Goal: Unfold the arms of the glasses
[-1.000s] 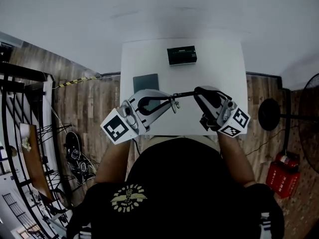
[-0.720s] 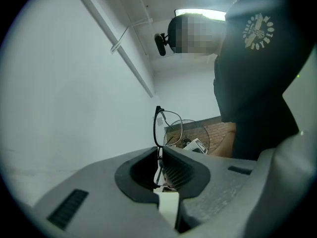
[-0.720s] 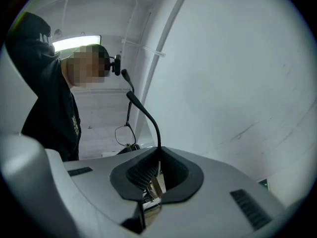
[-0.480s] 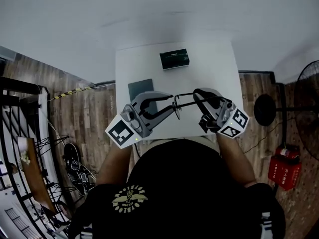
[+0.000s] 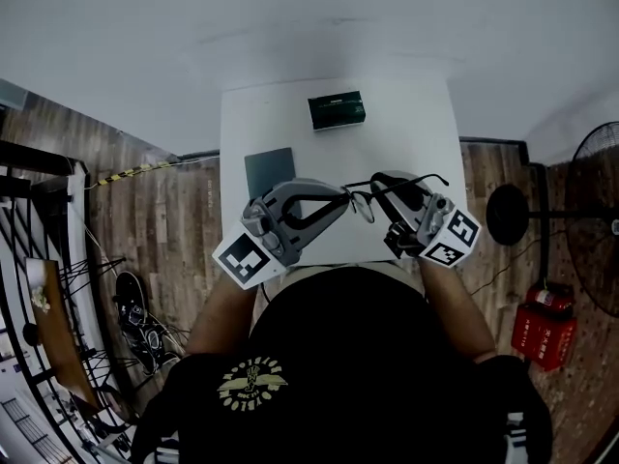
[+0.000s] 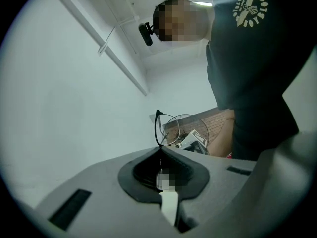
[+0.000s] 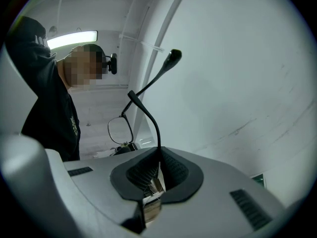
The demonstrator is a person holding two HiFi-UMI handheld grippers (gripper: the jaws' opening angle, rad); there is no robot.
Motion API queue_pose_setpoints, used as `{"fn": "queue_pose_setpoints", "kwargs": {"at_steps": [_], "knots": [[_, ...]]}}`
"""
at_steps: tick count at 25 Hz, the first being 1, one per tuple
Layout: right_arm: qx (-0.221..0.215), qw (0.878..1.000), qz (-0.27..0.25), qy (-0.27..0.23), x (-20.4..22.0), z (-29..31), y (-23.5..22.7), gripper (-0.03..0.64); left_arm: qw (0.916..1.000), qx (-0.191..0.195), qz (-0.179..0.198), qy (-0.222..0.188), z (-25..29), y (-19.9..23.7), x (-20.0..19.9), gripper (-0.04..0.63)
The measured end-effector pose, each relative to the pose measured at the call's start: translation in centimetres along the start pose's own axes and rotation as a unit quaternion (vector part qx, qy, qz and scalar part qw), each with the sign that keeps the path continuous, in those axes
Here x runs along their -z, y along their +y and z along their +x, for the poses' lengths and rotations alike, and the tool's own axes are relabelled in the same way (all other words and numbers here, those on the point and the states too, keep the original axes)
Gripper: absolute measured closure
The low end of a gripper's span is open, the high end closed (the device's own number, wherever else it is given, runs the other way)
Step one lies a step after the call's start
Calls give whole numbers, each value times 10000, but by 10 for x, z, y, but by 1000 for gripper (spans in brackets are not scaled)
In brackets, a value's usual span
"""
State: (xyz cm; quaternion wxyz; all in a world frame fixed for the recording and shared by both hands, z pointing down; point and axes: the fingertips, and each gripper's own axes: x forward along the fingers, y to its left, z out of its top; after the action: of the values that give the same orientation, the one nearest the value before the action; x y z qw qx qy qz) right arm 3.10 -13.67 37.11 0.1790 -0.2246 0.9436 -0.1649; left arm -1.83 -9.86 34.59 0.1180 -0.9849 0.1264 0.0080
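Left gripper [image 5: 340, 199]: coming in level from the left over the table's [image 5: 426, 133] near edge, jaws clamped tight on the glasses' [image 5: 364, 204] front rim.
Glasses: up in the air between the two grippers, lenses right at the left jaws, one arm poking out to the right.
Right gripper [image 5: 384, 186]: nose tipped slightly up, jaws have just been closing and now pinch an arm of the glasses.
Room: pad [image 5: 270, 169] and box [image 5: 336, 110] sit further back, well apart from the grippers; bare tabletop at right.

Left gripper [image 5: 340, 199] gripping, right gripper [image 5: 382, 180] closing, gripping
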Motion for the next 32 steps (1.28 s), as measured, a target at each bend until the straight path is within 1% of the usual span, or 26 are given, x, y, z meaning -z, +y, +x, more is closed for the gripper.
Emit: {"fn": "queue_pose_setpoints", "kwargs": {"at_steps": [3, 9, 15, 19, 22, 25, 28, 32], "knots": [[35, 10000, -41, 55, 0, 0, -1, 601, 10000, -35, 53, -21, 1, 1, 0, 588], [87, 9999, -94, 103, -1, -2, -3, 601, 9999, -69, -44, -69, 4, -1, 2, 588], [248, 9994, -137, 194, 3, -4, -5, 603, 9998, -51, -171, -64, 2, -7, 9, 588], [477, 9984, -192, 232, 1, -7, -14, 604, 9998, 7, -209, 53, 1, -10, 20, 588], [617, 9978, -162, 153, -3, -10, -22, 607, 9995, -12, -294, 103, -1, -10, 29, 589], [691, 9976, -39, 41, -8, -10, -27, 607, 9992, 8, -325, 219, -3, -10, 40, 589], [709, 9975, -20, 47, -7, -8, -29, 607, 9989, -15, -346, 302, -7, -9, 50, 589], [851, 9963, -16, 106, -4, -9, -37, 607, 9971, -192, -638, 364, -16, -4, 60, 589]]}}
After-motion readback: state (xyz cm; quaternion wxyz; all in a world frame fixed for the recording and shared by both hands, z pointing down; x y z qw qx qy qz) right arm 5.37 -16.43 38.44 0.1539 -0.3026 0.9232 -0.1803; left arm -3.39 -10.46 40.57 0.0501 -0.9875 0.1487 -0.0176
